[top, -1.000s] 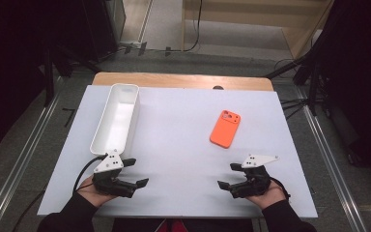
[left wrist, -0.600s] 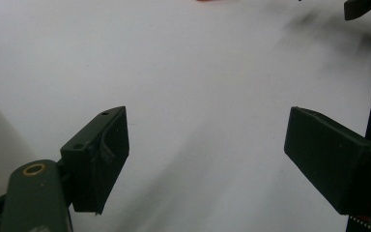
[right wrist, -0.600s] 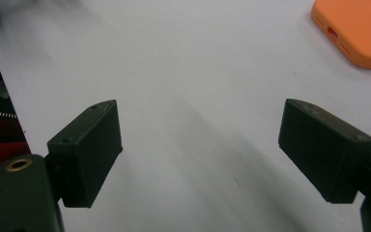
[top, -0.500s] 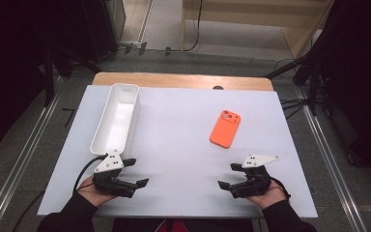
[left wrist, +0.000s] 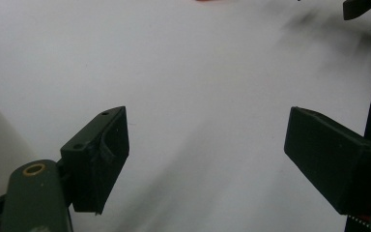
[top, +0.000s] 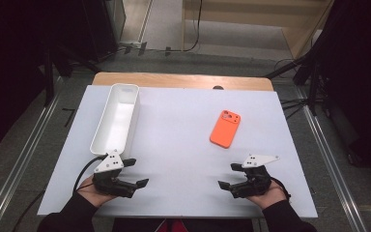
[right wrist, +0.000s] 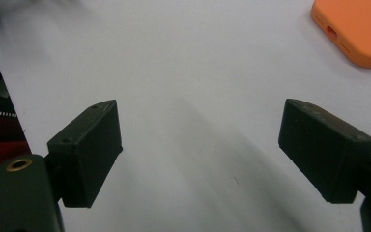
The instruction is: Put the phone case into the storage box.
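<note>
From my remote seat, the long white plastic tray lies at the far left of the white-topped counter, with my left tongs just in front of its near end, jaws wide apart and empty. To the right, the orange phone case lies flat, camera holes up, well beyond my right tongs, which also gape over bare counter.

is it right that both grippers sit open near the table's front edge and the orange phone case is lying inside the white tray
Not quite. The high view shows the orange phone case lying on the bare table, apart from the white tray. Left gripper and right gripper are open.
</note>
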The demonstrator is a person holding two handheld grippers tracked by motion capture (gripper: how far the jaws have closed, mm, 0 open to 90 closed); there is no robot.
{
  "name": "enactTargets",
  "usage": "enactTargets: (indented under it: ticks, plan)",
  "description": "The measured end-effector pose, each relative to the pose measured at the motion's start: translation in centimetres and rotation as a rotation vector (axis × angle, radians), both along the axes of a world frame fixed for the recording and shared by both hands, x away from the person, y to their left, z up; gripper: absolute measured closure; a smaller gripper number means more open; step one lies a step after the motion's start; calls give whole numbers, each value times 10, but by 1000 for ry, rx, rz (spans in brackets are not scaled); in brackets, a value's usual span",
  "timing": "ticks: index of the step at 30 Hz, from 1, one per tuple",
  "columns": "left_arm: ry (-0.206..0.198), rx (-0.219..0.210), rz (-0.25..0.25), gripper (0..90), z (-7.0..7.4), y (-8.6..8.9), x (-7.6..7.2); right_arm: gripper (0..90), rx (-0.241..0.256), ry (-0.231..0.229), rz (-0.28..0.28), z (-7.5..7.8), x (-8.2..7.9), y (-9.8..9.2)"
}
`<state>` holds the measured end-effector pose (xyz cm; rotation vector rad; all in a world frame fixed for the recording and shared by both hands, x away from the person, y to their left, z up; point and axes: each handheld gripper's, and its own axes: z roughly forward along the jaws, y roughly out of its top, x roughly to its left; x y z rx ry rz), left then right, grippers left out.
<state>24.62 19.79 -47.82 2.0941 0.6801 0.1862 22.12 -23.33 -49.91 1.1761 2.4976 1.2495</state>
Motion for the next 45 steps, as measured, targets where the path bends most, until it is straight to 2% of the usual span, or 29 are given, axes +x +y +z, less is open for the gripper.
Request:
enactTargets:
  ticks: [20, 27, 33, 45]
  plan:
    - [2, -1, -2, 163, 0, 0, 0, 142, 6, 13, -26, 2, 2, -5]
    - [3, -1, -3, 162, 0, 0, 0, 142, 10, 9, -56, 4, 4, -11]
    - [3, -1, -5, 163, 0, 0, -1, 142, 36, 5, -117, 5, 8, -17]
    - [5, -4, -6, 163, 0, 0, -1, 142, 20, 3, -157, 5, 16, -26]
